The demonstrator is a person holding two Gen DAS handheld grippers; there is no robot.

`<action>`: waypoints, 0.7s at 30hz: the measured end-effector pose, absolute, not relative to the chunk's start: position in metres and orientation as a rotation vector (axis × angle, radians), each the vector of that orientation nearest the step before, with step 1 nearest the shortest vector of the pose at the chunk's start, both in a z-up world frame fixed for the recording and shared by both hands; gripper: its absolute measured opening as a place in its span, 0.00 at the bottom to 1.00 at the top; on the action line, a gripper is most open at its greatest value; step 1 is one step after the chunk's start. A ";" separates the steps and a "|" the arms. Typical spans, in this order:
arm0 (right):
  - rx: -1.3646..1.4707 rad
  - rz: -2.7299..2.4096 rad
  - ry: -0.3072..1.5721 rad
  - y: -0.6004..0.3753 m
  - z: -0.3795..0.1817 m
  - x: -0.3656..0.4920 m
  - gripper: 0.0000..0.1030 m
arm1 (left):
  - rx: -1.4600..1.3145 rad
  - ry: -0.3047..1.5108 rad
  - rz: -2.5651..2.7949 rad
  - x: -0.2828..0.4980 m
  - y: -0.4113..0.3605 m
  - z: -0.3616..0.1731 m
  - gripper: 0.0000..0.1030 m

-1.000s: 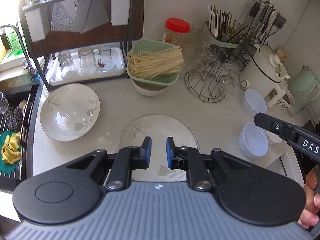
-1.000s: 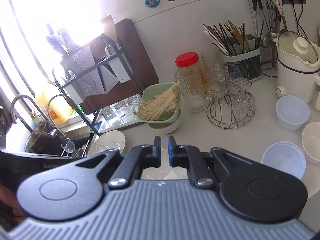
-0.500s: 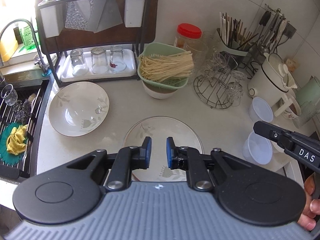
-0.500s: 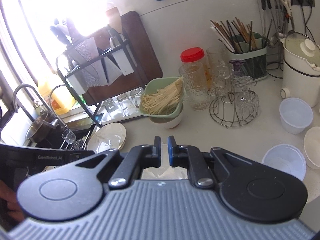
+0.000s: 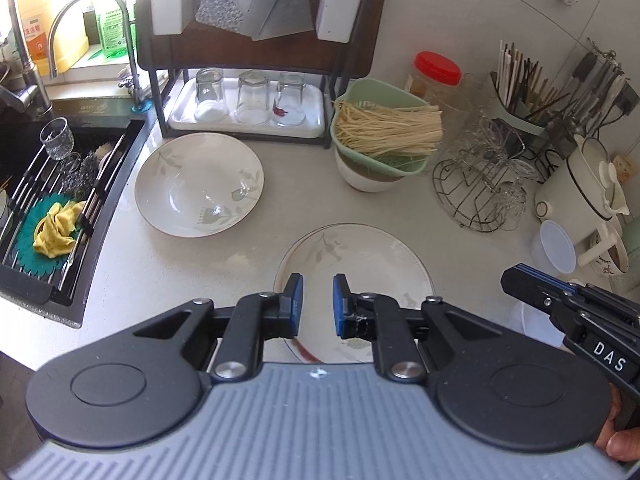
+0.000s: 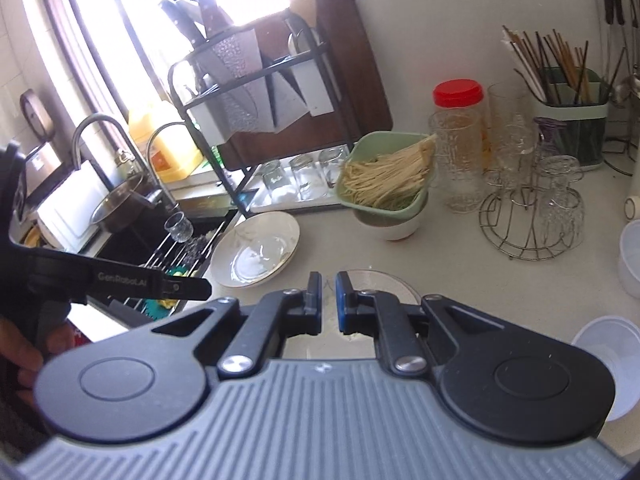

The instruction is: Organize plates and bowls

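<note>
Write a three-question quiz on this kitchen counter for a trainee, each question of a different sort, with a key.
1. True or false: the flat plate lies inside the sink.
2. What fills the green basket? A) noodles B) spoons C) rice
3. How many glasses stand upside down on the white tray under the rack?

Key: 1. False; the flat plate lies on the counter, just ahead of the left gripper. 2. A; noodles. 3. Three.
</note>
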State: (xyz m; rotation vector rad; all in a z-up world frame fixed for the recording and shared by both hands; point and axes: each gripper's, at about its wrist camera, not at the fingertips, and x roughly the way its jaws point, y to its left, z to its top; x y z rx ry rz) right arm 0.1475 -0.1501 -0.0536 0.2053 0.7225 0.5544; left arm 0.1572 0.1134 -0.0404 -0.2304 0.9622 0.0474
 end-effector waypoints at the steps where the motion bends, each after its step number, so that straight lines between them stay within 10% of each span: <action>1: 0.203 0.559 0.726 -0.149 -0.055 0.148 0.11 | -0.235 0.966 0.054 0.157 0.115 -0.042 0.16; 21: 0.163 0.578 0.793 -0.123 -0.069 0.166 0.11 | -0.279 0.991 0.091 0.176 0.145 -0.060 0.27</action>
